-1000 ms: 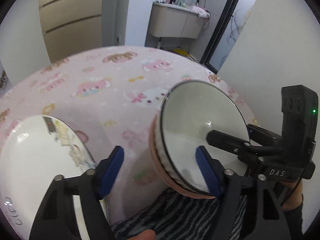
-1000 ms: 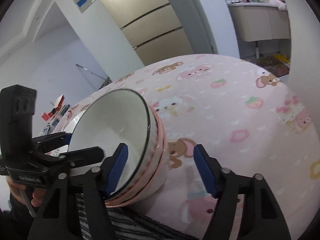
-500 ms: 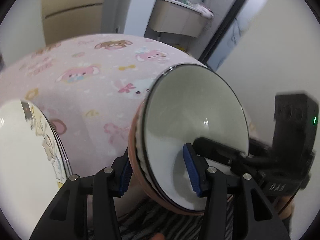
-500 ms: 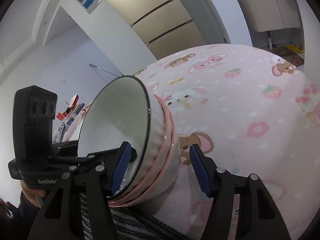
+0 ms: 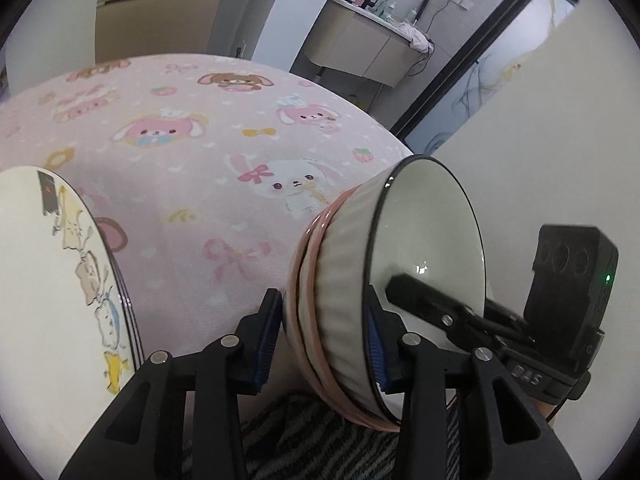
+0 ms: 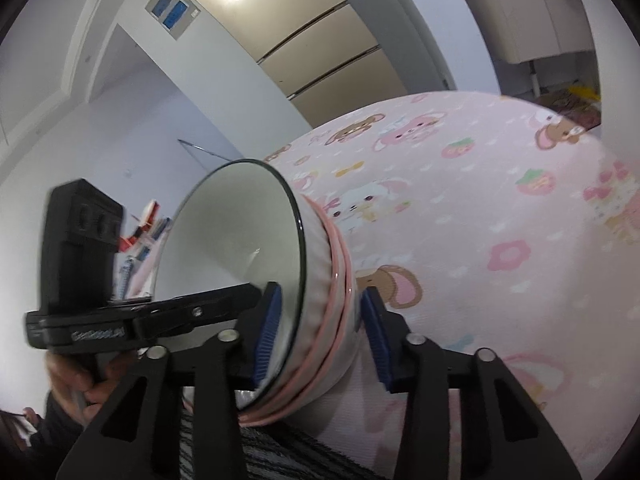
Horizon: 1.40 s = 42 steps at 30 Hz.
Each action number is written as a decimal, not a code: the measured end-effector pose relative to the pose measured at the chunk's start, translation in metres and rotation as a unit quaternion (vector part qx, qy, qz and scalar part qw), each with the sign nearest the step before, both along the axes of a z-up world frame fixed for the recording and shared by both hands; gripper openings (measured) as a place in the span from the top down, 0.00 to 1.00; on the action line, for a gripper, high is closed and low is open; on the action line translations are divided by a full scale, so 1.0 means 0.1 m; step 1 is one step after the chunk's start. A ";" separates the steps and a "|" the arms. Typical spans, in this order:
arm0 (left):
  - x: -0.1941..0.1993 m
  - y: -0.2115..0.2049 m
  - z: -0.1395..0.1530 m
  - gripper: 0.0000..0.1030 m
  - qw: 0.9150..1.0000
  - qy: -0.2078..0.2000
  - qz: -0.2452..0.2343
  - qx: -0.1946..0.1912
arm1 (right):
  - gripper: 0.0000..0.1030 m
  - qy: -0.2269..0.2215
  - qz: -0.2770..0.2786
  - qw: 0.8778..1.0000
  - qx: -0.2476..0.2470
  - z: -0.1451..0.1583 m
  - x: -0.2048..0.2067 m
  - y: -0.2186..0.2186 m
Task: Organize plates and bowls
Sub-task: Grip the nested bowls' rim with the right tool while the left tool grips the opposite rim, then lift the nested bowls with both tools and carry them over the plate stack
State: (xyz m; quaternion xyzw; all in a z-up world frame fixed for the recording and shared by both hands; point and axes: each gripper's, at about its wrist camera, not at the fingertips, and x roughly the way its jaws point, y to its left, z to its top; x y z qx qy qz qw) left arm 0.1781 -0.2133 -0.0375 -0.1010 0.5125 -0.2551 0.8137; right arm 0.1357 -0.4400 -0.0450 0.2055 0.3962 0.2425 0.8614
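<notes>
Both grippers, left (image 5: 322,338) and right (image 6: 320,330), have just been closing and apparently clamp the bowls (image 5: 340,304) across the nested walls. Glazed ceramic: stiff, slippery, breakable.

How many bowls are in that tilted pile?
3 show in the pile: a white bowl on top, nested in two pink-rimmed bowls beneath. More may be hidden.

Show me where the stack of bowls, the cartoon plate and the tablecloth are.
stack of bowls (image 5: 344,288), left wrist view, on the white ribbed outer wall.
cartoon plate (image 5: 36,280), left wrist view, on its white face.
tablecloth (image 6: 480,208), right wrist view, on a bare pink patch.
</notes>
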 end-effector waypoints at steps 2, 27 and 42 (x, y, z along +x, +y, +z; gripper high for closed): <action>-0.02 0.01 0.00 0.61 1.000 0.000 0.000 0.001 | 0.68 0.001 -0.001 1.000 0.006 -0.01 0.00 -0.01; -0.10 0.13 0.21 0.73 0.999 -0.051 -0.002 0.003 | 0.66 0.002 -0.038 0.988 0.152 0.07 0.07 -0.26; -0.25 1.00 0.61 0.74 0.994 -0.090 0.056 -0.041 | 0.66 0.010 0.007 0.977 0.212 0.32 0.12 0.39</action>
